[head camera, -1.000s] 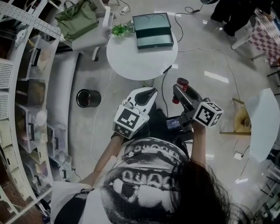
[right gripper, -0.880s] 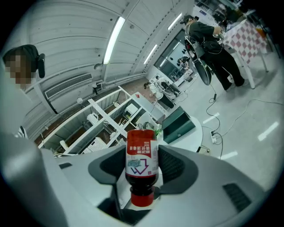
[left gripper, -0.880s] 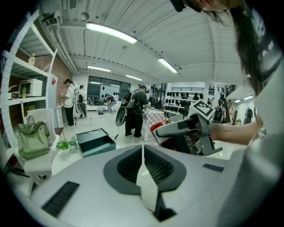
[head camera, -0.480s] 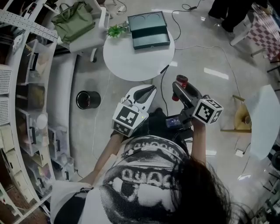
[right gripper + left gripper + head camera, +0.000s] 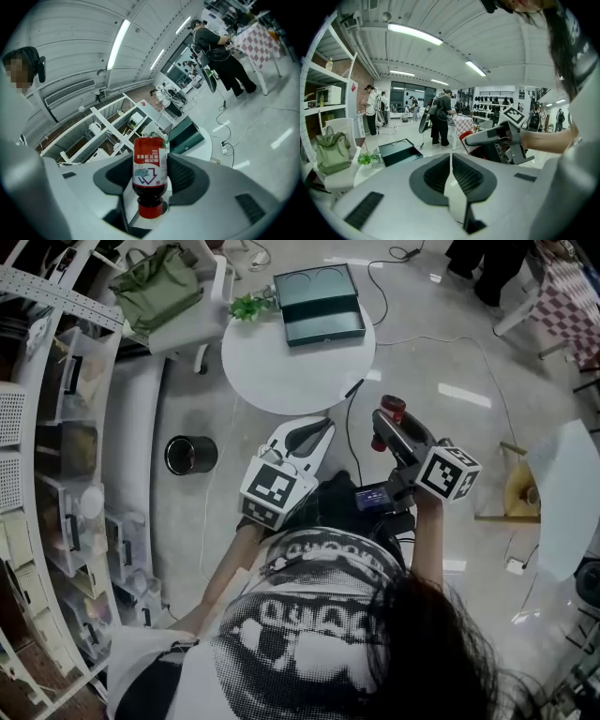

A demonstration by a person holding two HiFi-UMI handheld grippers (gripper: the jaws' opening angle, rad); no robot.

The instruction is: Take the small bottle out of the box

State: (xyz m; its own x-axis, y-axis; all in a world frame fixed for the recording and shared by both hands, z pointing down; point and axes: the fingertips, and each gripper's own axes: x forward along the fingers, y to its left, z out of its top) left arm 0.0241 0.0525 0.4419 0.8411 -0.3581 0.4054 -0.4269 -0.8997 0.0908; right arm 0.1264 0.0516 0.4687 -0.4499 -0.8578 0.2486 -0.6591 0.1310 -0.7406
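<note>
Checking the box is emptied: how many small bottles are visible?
1: a small dark bottle, red label and cap, clamped in the right hand-held gripper. The dark green box shows none.

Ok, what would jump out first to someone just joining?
The red-labelled small bottle, clamped in the right gripper in mid-air in front of the person. Beyond it, the open dark green box sits on the round white table; the left gripper is shut, empty.
</note>
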